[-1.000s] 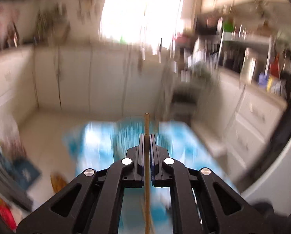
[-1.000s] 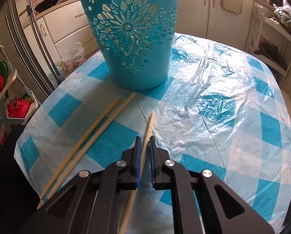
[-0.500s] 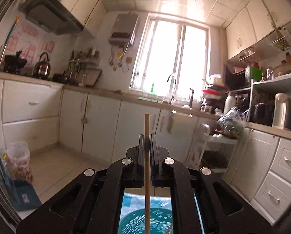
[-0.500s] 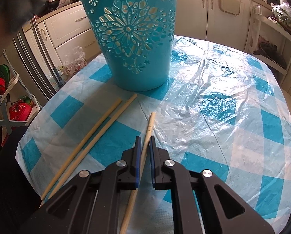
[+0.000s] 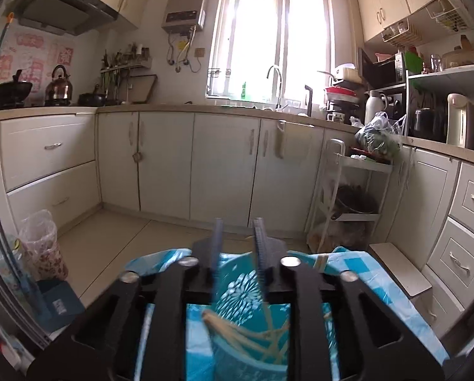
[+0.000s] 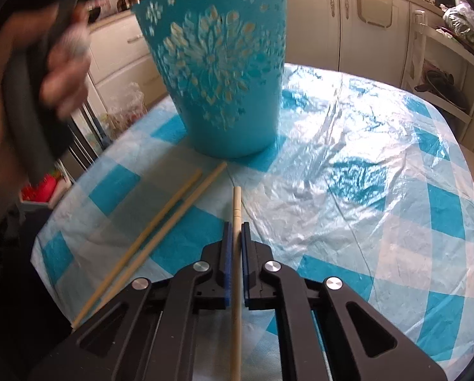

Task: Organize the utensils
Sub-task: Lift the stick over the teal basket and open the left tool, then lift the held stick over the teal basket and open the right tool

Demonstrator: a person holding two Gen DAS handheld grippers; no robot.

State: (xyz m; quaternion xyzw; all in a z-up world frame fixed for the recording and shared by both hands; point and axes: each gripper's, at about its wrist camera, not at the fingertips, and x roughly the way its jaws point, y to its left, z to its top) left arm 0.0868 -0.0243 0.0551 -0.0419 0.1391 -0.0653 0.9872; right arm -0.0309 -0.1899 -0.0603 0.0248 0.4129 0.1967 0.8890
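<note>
A teal cut-out basket (image 6: 224,73) stands on the blue-checked tablecloth (image 6: 364,190). My left gripper (image 5: 238,241) is open and empty, held above the basket (image 5: 246,285), which has several chopsticks (image 5: 237,333) inside. My right gripper (image 6: 236,238) is shut on a pale chopstick (image 6: 236,209) just above the cloth, pointing at the basket. Two more chopsticks (image 6: 160,231) lie on the cloth to its left. The person's left hand (image 6: 46,63) shows blurred beside the basket.
White kitchen cabinets (image 5: 205,165) and a white trolley (image 5: 351,197) stand beyond the table. A plastic-lined bin (image 5: 43,244) sits on the floor at left. The table's near-left edge (image 6: 46,263) drops off close to the loose chopsticks.
My left gripper has opened and let its chopstick drop into the basket. My right gripper has closed on the chopstick between its fingers and straightened it. The basket looks blurred.
</note>
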